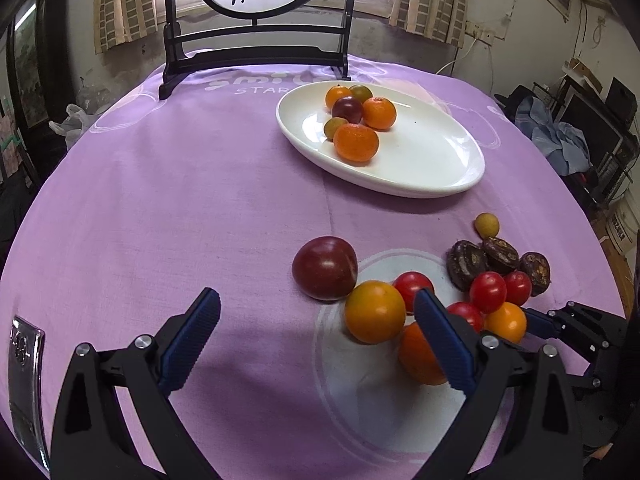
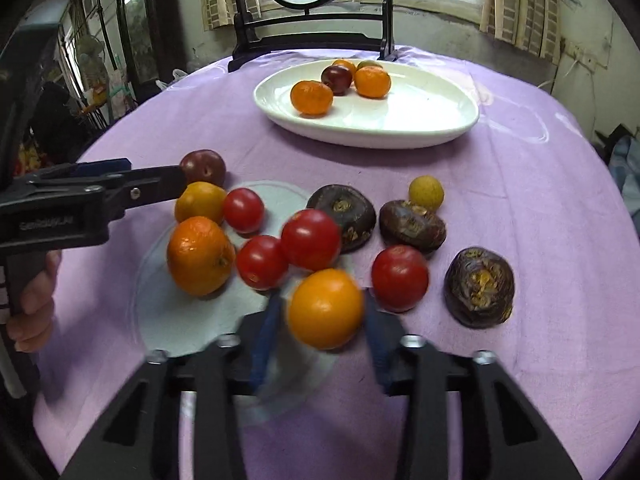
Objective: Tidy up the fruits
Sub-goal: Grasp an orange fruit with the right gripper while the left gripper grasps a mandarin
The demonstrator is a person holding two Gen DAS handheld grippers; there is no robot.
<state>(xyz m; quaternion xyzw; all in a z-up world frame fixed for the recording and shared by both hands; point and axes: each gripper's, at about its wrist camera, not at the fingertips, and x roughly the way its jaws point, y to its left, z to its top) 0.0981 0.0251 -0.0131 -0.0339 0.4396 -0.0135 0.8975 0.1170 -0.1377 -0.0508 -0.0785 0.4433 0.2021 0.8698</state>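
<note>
A white oval plate (image 1: pixel 432 160) (image 2: pixel 420 120) at the back holds several tangerines, plums and small fruits. Loose fruit lies on the purple cloth in front: a dark plum (image 1: pixel 325 268), an orange tomato (image 1: pixel 375 312), a tangerine (image 2: pixel 200 255), red cherry tomatoes (image 2: pixel 400 278) and dark water chestnuts (image 2: pixel 479 287). My right gripper (image 2: pixel 320 316) is shut on an orange tomato (image 2: pixel 325 309) (image 1: pixel 506 322), just above the cloth. My left gripper (image 1: pixel 316 316) is open and empty, its fingers (image 1: pixel 438 332) beside the tangerine; it also shows in the right wrist view (image 2: pixel 132 184).
A dark wooden stand (image 1: pixel 256 60) with a round painted screen stands behind the plate. A small yellow fruit (image 1: pixel 487 225) lies by the chestnuts. A shiny flat object (image 1: pixel 24 380) lies at the cloth's left edge. Furniture and clutter surround the table.
</note>
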